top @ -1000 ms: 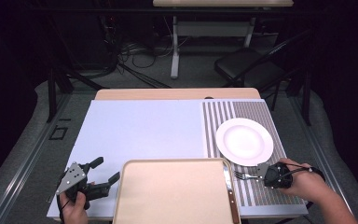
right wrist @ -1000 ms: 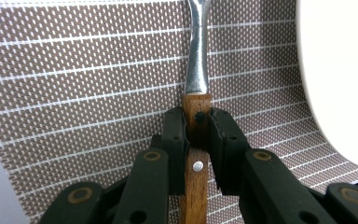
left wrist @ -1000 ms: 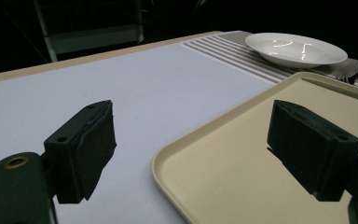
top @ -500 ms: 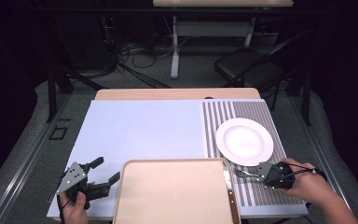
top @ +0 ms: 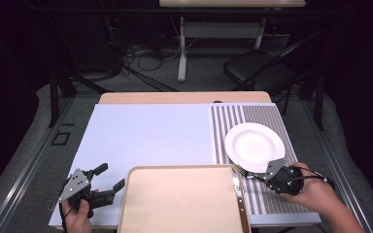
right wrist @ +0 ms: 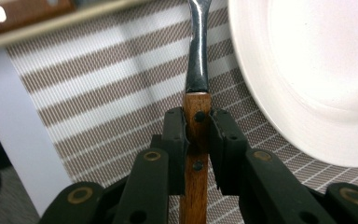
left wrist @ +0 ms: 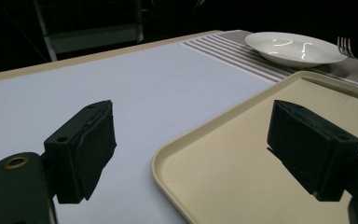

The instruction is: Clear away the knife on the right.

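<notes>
My right claw [right wrist: 197,135] clamps the fork [right wrist: 196,121] by its wooden handle beside the white plate [right wrist: 317,70]; my left claw [left wrist: 205,149] gapes open over the tray [left wrist: 242,177].

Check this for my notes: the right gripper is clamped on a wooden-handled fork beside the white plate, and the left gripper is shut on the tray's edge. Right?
Not quite. The left gripper view shows the left gripper open, gripping nothing, over the tray corner. The right gripper is indeed clamped on the fork beside the plate.
</notes>
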